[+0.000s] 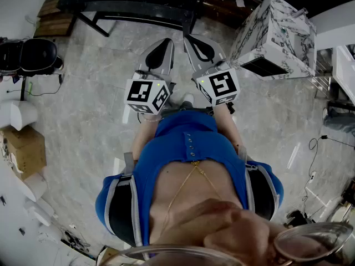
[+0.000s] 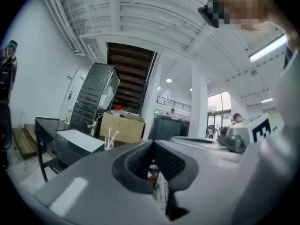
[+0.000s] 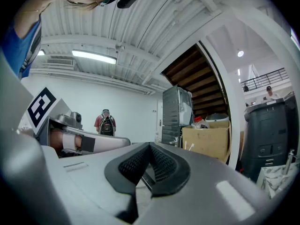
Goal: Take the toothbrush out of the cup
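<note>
A clear cup (image 2: 108,144) with two white toothbrushes (image 2: 111,136) standing in it sits far off on a dark table (image 2: 51,139), seen small in the left gripper view. The brush tips (image 3: 190,146) also show in the right gripper view, in front of a cardboard box. In the head view both grippers are held close to the person's body, side by side above the grey floor. My left gripper (image 1: 162,46) (image 2: 152,143) is shut with nothing in it. My right gripper (image 1: 197,44) (image 3: 150,146) is shut and empty too. Both are well short of the cup.
The dark table (image 1: 138,4) stands ahead at the top of the head view. A marble-patterned block (image 1: 274,35) is at the right, a black chair (image 1: 30,57) and a cardboard box (image 1: 22,148) at the left. A cardboard box (image 2: 123,127) and a dark bin (image 2: 166,127) stand behind the cup.
</note>
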